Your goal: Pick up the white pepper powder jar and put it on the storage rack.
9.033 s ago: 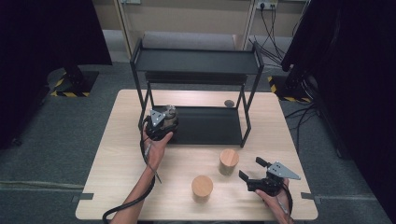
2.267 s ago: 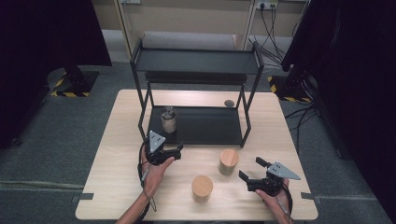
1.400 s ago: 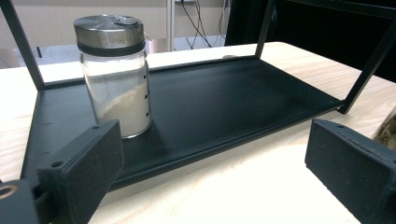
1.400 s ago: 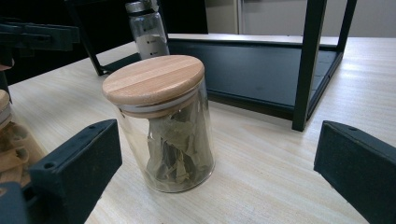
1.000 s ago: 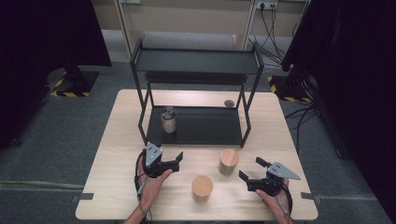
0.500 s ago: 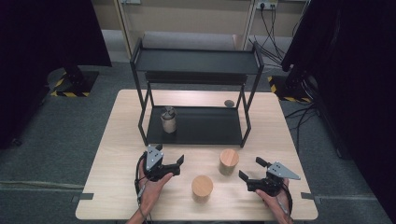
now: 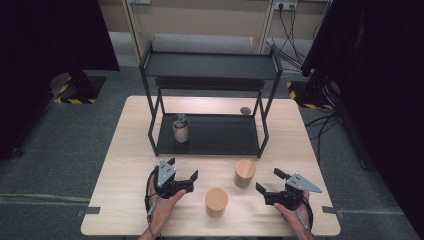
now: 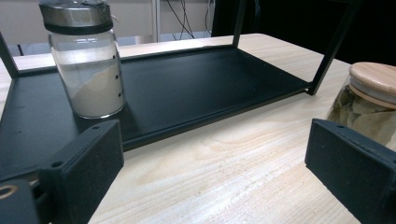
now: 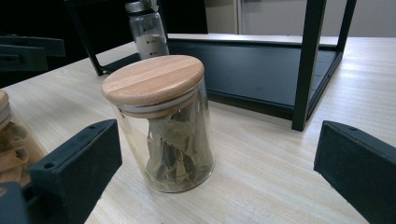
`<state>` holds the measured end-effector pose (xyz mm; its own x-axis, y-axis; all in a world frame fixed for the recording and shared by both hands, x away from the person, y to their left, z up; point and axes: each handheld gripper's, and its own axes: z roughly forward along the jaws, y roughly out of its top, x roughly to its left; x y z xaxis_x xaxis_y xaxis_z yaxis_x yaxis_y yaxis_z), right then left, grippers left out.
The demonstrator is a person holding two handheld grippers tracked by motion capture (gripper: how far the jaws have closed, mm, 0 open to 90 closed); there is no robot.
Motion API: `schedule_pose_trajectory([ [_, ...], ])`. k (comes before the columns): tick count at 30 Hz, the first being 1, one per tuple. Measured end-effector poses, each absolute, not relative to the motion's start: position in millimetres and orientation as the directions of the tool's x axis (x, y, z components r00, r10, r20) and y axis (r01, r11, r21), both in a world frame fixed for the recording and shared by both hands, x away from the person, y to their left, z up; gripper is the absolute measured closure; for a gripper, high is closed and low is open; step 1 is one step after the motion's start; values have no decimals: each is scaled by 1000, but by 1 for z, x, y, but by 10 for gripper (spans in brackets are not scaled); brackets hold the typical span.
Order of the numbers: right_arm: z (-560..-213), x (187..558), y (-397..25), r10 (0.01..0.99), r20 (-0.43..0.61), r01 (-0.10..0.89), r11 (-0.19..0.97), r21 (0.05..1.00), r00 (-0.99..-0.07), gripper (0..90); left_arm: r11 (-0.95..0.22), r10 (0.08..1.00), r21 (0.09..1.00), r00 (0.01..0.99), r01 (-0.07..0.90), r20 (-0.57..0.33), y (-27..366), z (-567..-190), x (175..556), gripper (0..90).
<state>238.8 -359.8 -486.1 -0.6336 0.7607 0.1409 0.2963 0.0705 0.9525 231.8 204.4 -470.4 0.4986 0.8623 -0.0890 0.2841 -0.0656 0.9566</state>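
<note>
A metal-capped shaker jar [image 7: 180, 128] [image 8: 86, 60] [image 9: 148, 28] of pale powder stands upright at the left end of the black rack's bottom shelf [image 7: 220, 137] [image 8: 196, 88]. My left gripper [image 7: 183, 176] [image 8: 215, 163] is open over the table in front of that shelf, nothing between its jaws. Two glass jars with wooden lids stand on the table: one with dried leaves [image 7: 245, 173] [image 9: 161, 121] [image 8: 369, 102], one nearer the front edge [image 7: 216, 201] [image 9: 7, 135]. My right gripper [image 7: 266, 182] [image 9: 215, 168] is open, facing the leaf jar from a short way off.
The black two-tier rack [image 7: 210, 65] takes up the table's far middle, its posts [image 9: 306, 60] close to the leaf jar. A small dark round object [image 7: 245, 110] lies behind the rack at the right. Bare wood [image 7: 130, 165] stretches left of my left gripper.
My left gripper set the shaker jar on the bottom shelf, opened, and drew back toward the front of the table. The right gripper has not moved.
</note>
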Motion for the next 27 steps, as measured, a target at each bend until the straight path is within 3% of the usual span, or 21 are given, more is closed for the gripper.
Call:
schedule_pose_trajectory([
  [27,-486,239,-360,760,137,293,73,953,-636,10,-59,869,965,488,254,-75,207,-480,212,41],
])
